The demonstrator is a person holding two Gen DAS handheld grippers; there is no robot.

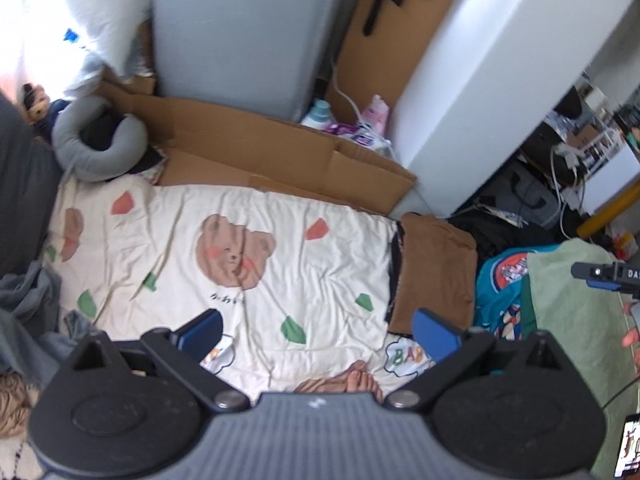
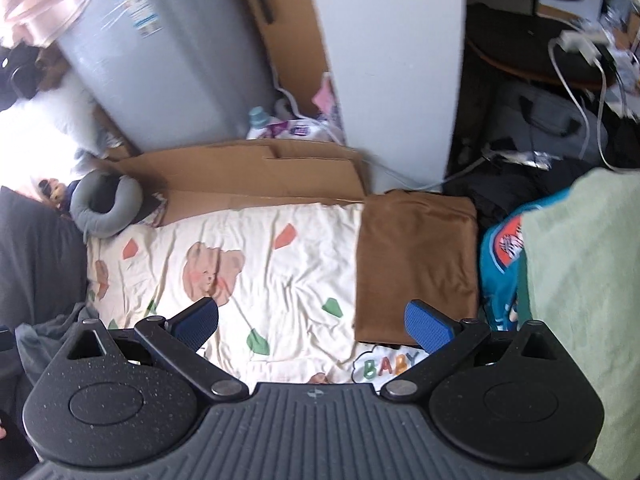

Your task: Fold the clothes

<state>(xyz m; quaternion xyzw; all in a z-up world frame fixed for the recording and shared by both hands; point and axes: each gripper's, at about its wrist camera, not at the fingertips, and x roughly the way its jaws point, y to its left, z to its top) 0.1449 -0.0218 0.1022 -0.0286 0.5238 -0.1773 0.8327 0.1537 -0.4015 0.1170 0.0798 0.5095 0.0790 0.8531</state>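
Observation:
A folded brown garment [image 1: 434,276] lies at the right edge of a cream bear-print sheet [image 1: 224,256]; it also shows in the right wrist view [image 2: 416,260] on the sheet [image 2: 260,264]. My left gripper [image 1: 318,332] is open and empty, held above the sheet, left of the garment. My right gripper [image 2: 312,324] is open and empty above the sheet, with its right fingertip [image 2: 428,326] over the garment's near edge. Part of the right gripper [image 1: 608,274] shows at the right of the left wrist view. A pale green garment [image 2: 584,300] and a teal printed one [image 2: 500,260] lie to the right.
Flattened cardboard [image 1: 280,148] lies behind the sheet, with a grey cabinet [image 1: 236,32] and a white panel [image 1: 492,64] behind it. A grey neck pillow [image 1: 96,148] sits at the back left. Grey clothes [image 1: 28,312] are at the left. Bags and cables [image 2: 552,120] clutter the right.

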